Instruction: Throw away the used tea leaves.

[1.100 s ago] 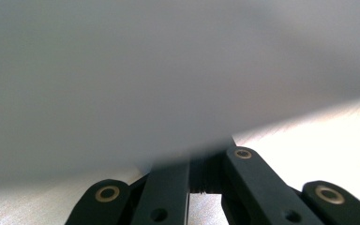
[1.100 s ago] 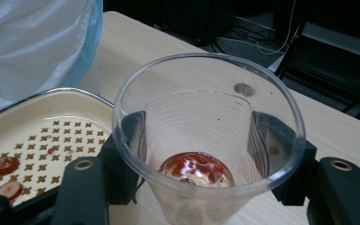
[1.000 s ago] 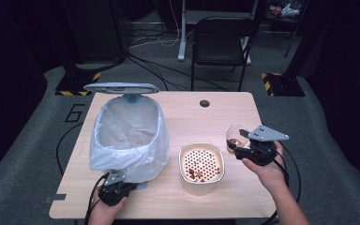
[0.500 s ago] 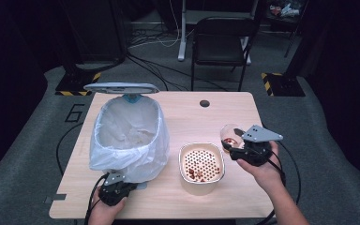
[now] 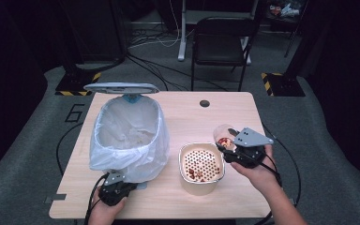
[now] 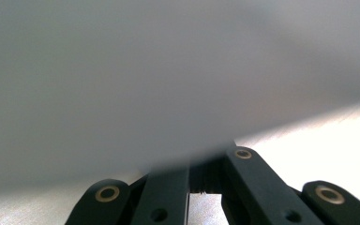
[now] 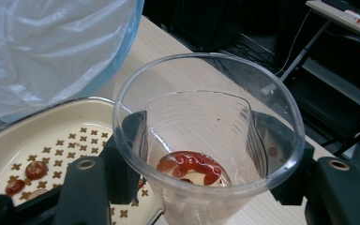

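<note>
My right hand-held gripper (image 5: 228, 146) is clamped on a clear plastic cup (image 7: 206, 140) — jaws pressing either side of the cup wall, seen in the right gripper view. Cup is tipped, mouth facing the camera, with red, ring-shaped bits (image 7: 191, 166) stuck near its bottom. In the high view the cup (image 5: 224, 137) sits off the surface, just right of the cream strainer bowl (image 5: 201, 165) and above its right rim.

Strainer bowl stands on the wooden surface (image 5: 192, 117) near the front edge; its perforated insert carries a few red pieces (image 5: 194, 174) toward the front. In the right gripper view the same bowl (image 7: 51, 140) is lower left, red pieces (image 7: 28, 173) on the holed plate.

My left hand-held gripper (image 5: 114, 185) is low at the front left of the surface, jaws closed, right up against the base of the bin. Whether anything is pinched between them — can't tell; the left gripper view is blurred pale grey right in front of the jaws, with a strip of surface (image 6: 328, 140) at right.

Bin (image 5: 129, 136) lined with a white plastic bag stands left of the strainer bowl, lid (image 5: 121, 87) raised at the back. Bag (image 7: 51, 47) takes the upper left of the right gripper view, close to the cup.
</note>
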Motion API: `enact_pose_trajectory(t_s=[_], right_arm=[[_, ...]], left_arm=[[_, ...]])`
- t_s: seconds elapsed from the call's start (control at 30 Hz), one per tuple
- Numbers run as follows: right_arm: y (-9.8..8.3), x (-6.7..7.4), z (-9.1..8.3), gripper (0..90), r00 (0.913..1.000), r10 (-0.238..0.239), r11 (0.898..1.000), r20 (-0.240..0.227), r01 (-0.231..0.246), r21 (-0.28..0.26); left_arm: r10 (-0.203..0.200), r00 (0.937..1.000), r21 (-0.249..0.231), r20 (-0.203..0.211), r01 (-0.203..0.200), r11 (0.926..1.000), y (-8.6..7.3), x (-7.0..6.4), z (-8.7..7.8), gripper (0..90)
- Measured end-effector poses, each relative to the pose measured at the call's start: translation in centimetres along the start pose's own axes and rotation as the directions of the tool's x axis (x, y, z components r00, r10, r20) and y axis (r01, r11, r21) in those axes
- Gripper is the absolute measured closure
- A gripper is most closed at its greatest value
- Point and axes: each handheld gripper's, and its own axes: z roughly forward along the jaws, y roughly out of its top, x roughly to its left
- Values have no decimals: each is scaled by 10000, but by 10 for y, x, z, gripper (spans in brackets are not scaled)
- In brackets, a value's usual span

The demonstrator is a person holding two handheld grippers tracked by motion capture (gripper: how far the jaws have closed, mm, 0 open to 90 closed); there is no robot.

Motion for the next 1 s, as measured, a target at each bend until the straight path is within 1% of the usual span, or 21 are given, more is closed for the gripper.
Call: enact_pose_trajectory(t_s=[0.03,0.1,0.17,0.23,0.27,0.3,0.33,0.37,0.4,0.43,0.47,0.5,0.6,0.63,0.67,0.77,0.8,0.83,0.87,0.9,1.0], right_arm=[[0,0,0,385,10000,0,10000,0,0,0],[1,4,1,386,9998,-192,9998,0,192,42],[1,5,2,386,9997,-248,9997,-10,248,65],[2,9,2,387,9989,-459,9989,-5,459,37],[3,10,2,387,9989,-473,9989,31,473,30],[3,11,3,387,9980,-624,9981,71,623,31],[3,11,3,387,9980,-624,9981,71,623,31],[3,12,3,388,9973,-720,9974,120,720,20],[3,16,4,388,9944,-1016,9948,303,1015,57],[3,16,4,388,9944,-1016,9948,303,1015,57],[3,20,6,389,9892,-1372,9905,505,1368,122],[3,21,6,388,9858,-1578,9875,569,1573,139],[2,26,8,390,9751,-2087,9779,752,2073,258],[2,26,8,390,9751,-2087,9779,752,2073,258],[1,30,10,391,9672,-2387,9711,869,2369,310],[2,33,11,392,9606,-2633,9647,894,2611,351],[2,34,12,392,9547,-2804,9598,995,2780,383],[2,34,12,392,9547,-2804,9598,995,2780,383],[2,35,13,392,9495,-2963,9550,1027,2935,423],[1,38,13,393,9409,-3199,9474,1111,3162,500],[1,40,15,394,9335,-3393,9406,1161,3353,530]], left_arm=[[0,10000,0,0,0,10000,0,0,0,900],[30,10000,17,-4,-30,10000,0,0,0,900],[-3,10000,-3,4,3,10000,0,0,0,900],[3,10000,3,5,-3,10000,0,0,0,900],[6,10000,4,-5,-6,10000,0,0,0,900],[-2,10000,-5,-7,2,10000,0,0,0,900],[-2,10000,-5,-7,2,10000,0,0,0,900],[-2,10000,-5,-3,2,10000,0,0,0,900],[3,10000,-3,4,-3,10000,0,0,0,900],[0,10000,-1,-5,0,10000,0,0,0,900],[5,10000,-4,-4,-5,10000,0,0,0,900],[28,10000,15,-7,-28,10000,0,0,0,900],[25,10000,14,-8,-25,10000,0,0,0,900],[25,10000,14,-8,-25,10000,0,0,0,900],[26,10000,19,-12,-26,10000,0,0,0,900],[20,10000,11,-6,-20,10000,0,0,0,900],[4,10000,-3,1,-4,10000,0,0,0,900],[4,10000,-3,1,-4,10000,0,0,0,900],[1,10000,0,2,-1,10000,0,0,0,900],[2,10000,2,0,-2,10000,0,0,0,900],[0,10000,-5,-2,0,10000,0,0,0,900]])
